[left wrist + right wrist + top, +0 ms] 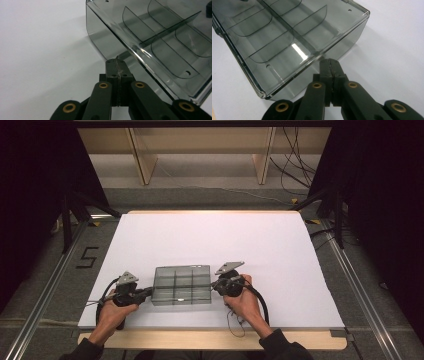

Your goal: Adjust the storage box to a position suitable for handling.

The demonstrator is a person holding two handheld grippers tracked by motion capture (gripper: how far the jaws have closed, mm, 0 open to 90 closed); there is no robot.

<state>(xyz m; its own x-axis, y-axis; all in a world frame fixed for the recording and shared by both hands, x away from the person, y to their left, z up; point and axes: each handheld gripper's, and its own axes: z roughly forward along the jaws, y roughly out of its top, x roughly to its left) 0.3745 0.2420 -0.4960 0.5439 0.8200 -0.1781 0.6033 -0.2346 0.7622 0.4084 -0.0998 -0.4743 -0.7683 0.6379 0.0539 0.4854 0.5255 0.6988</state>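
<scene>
A clear smoky plastic organiser box (pixel 181 285) with several divided compartments sits on the white table near its front edge. My left gripper (pixel 148 292) is at the box's left wall, jaws shut with nothing between them; in the left gripper view its tips (pixel 117 63) rest against the box wall (pixel 105 45). On the opposite side, my right gripper (pixel 214 284) is shut as well, and its tips (pixel 330 64) meet the box's right wall (pixel 342 47). The compartments (pixel 274 37) look empty.
The white table top (pixel 210 240) stretches wide behind and beside the box. A wooden front edge (pixel 210 339) runs below the hands. Black stands and cables (pixel 295 165) lie on the floor beyond the table; a "5" mark (pixel 87 256) is at left.
</scene>
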